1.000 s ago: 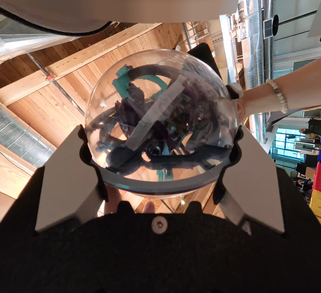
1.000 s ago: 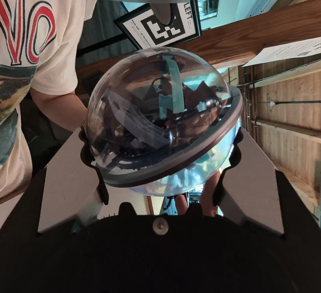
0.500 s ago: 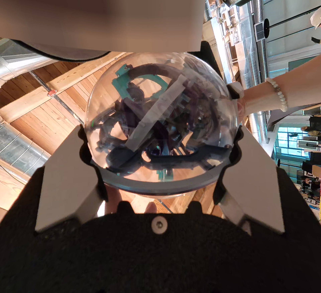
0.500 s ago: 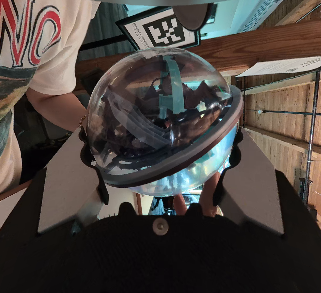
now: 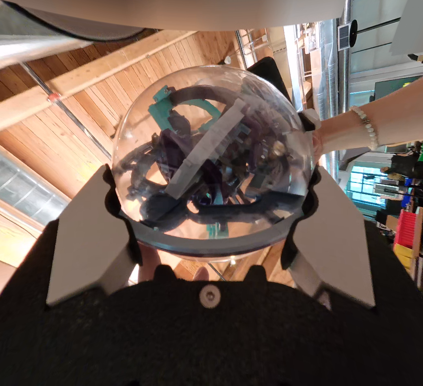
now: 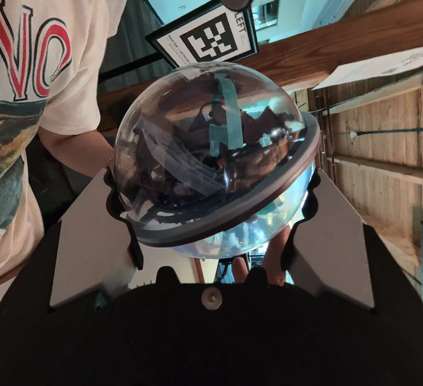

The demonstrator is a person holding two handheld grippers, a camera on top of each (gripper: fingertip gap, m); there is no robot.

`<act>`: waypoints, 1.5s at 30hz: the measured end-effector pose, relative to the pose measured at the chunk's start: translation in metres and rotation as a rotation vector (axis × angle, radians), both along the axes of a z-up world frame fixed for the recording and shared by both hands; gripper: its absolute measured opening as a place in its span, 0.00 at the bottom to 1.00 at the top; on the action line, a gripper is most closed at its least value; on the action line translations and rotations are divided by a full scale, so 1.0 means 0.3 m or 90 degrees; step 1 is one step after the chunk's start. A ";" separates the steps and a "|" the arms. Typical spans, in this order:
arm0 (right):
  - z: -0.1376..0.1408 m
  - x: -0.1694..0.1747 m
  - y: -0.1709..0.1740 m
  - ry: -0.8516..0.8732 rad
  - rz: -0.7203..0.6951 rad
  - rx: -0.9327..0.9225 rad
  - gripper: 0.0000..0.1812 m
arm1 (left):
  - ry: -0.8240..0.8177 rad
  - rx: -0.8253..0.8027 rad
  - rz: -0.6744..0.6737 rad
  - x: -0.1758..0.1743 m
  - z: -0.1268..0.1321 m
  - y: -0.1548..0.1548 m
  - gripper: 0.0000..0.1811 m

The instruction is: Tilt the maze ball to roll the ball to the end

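One maze ball (image 5: 211, 160) is showing. Two grippers, left gripper (image 5: 211, 194) and right gripper (image 6: 211, 194), are clamping it. One steel ball (image 6: 276, 133) is sitting inside.

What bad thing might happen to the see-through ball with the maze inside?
1. The maze ball is smooth and round, pinched only at its sides by the left gripper and right gripper; tilting might let it slip.
2. The small steel ball sits near the dark rim; a jerky tilt may knock it off its track.
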State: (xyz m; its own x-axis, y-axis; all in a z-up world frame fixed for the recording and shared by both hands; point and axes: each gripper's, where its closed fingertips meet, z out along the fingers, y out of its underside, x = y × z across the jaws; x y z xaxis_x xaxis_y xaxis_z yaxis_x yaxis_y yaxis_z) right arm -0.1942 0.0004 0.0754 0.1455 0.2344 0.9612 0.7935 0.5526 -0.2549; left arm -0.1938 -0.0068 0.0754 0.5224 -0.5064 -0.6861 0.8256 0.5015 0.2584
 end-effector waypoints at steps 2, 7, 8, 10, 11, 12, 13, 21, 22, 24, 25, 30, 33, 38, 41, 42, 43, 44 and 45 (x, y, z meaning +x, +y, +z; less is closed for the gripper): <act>0.000 0.030 0.009 0.020 -0.001 -0.006 0.87 | 0.021 -0.007 0.000 0.029 0.001 0.009 0.87; -0.001 0.082 0.037 0.049 -0.021 -0.021 0.87 | 0.057 -0.027 -0.012 0.082 0.000 0.037 0.87; -0.001 0.087 0.040 0.052 -0.023 -0.022 0.87 | 0.060 -0.029 -0.013 0.086 0.000 0.040 0.87; -0.002 0.092 0.042 0.059 -0.026 -0.024 0.87 | 0.068 -0.029 -0.014 0.092 -0.001 0.042 0.87; -0.003 0.095 0.041 0.064 -0.027 -0.024 0.87 | 0.073 -0.029 -0.015 0.095 -0.002 0.041 0.87; -0.003 0.099 0.040 0.070 -0.025 -0.024 0.87 | 0.077 -0.028 -0.014 0.098 -0.003 0.039 0.87; -0.005 0.105 0.038 0.076 -0.022 -0.024 0.87 | 0.082 -0.028 -0.013 0.103 -0.004 0.038 0.87; -0.021 0.150 0.041 0.123 -0.024 -0.023 0.87 | 0.127 -0.025 -0.017 0.149 -0.020 0.042 0.87; -0.023 0.155 0.040 0.129 -0.024 -0.022 0.87 | 0.133 -0.024 -0.018 0.155 -0.023 0.042 0.87; -0.029 0.165 0.037 0.137 -0.026 -0.021 0.87 | 0.140 -0.023 -0.020 0.165 -0.029 0.039 0.87; -0.032 0.169 0.035 0.138 -0.026 -0.020 0.87 | 0.142 -0.023 -0.021 0.169 -0.031 0.038 0.87; -0.032 0.173 0.032 0.133 -0.031 -0.022 0.87 | 0.139 -0.026 -0.022 0.174 -0.032 0.036 0.87; -0.031 0.170 0.032 0.132 -0.032 -0.023 0.87 | 0.139 -0.027 -0.023 0.173 -0.031 0.037 0.87; -0.032 0.179 0.043 0.150 -0.056 -0.031 0.87 | 0.160 -0.033 -0.040 0.181 -0.032 0.048 0.87; -0.031 0.183 0.045 0.165 -0.069 -0.035 0.87 | 0.173 -0.040 -0.058 0.186 -0.032 0.051 0.87; -0.032 0.184 0.043 0.165 -0.070 -0.035 0.87 | 0.174 -0.040 -0.058 0.188 -0.033 0.049 0.87; -0.032 0.184 0.041 0.164 -0.071 -0.034 0.87 | 0.174 -0.040 -0.058 0.189 -0.034 0.048 0.87; -0.032 0.185 0.039 0.165 -0.072 -0.035 0.87 | 0.175 -0.040 -0.059 0.190 -0.034 0.046 0.87; -0.032 0.187 0.038 0.166 -0.073 -0.036 0.87 | 0.177 -0.041 -0.060 0.191 -0.035 0.045 0.87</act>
